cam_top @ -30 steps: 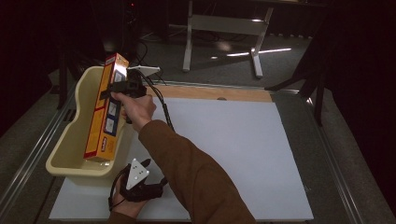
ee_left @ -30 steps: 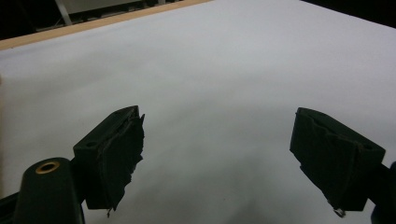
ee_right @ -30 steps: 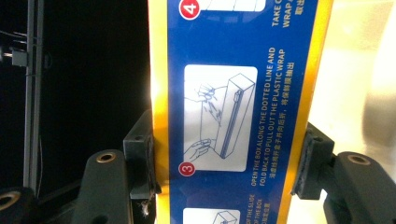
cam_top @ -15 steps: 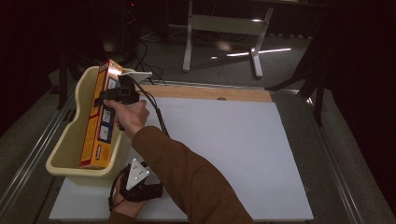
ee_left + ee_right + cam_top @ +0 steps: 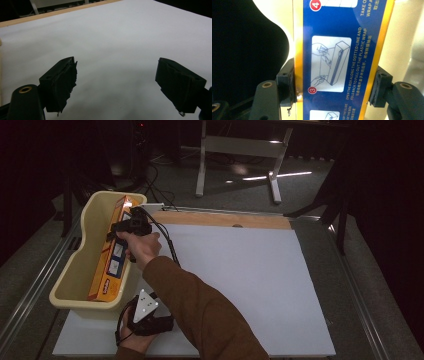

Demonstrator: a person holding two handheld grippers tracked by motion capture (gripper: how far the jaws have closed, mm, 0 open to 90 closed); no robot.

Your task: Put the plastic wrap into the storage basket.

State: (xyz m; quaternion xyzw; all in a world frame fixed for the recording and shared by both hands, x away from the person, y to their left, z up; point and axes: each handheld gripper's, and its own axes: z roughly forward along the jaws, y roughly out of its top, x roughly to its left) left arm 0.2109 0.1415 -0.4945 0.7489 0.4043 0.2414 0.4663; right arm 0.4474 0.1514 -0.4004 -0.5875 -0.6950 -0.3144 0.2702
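A person's right claw [image 5: 122,227] grips a long orange and blue plastic wrap box [image 5: 112,255], its jaws pressed against the box's two long edges. The box lies lengthwise inside a cream plastic tub [image 5: 82,245] at about ten o'clock on the tabletop [image 5: 240,270], which is covered in white. The left claw [image 5: 147,320] rests at about seven o'clock just below the tub, jaws spread wide over bare white surface.

Right claw [image 5: 334,85] clamped, arm outstretched; left claw [image 5: 117,87] spread, apparently low.
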